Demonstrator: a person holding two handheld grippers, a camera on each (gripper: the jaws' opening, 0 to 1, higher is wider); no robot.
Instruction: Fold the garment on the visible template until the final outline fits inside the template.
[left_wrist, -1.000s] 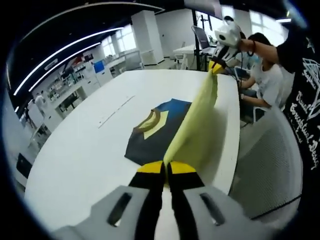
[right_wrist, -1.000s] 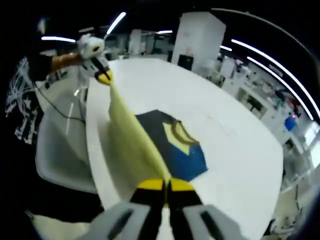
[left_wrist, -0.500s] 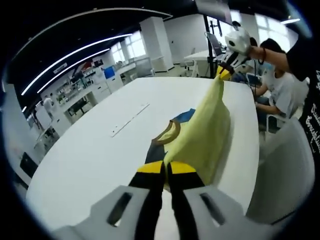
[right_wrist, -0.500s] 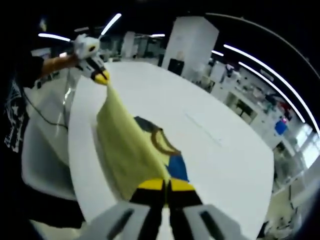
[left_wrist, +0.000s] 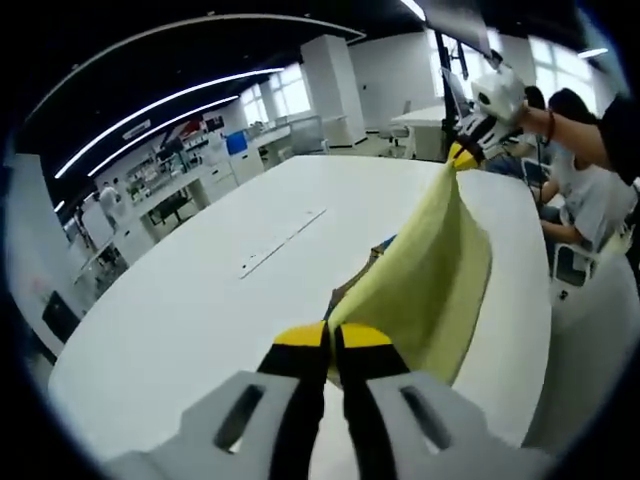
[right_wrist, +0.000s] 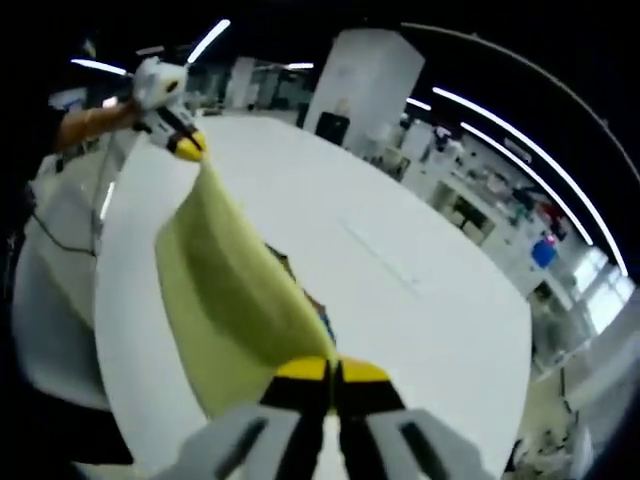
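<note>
Currently both grippers are clenched on the yellow garment (left_wrist: 430, 270): the left gripper (left_wrist: 330, 340) holds one corner, the right gripper (right_wrist: 333, 372) the other, with the cloth stretched taut between them above the white table (left_wrist: 200, 300). Compared with a second ago, the lifted edge has travelled further across, so the dark blue template (right_wrist: 318, 322) is now almost wholly covered, only a sliver showing. Judged from this, the fold is under way and the edge is not yet laid down.

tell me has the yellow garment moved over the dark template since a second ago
Yes. The yellow garment, stretched between the left gripper and right gripper, has swept across the dark template, now covering nearly all of it.
</note>
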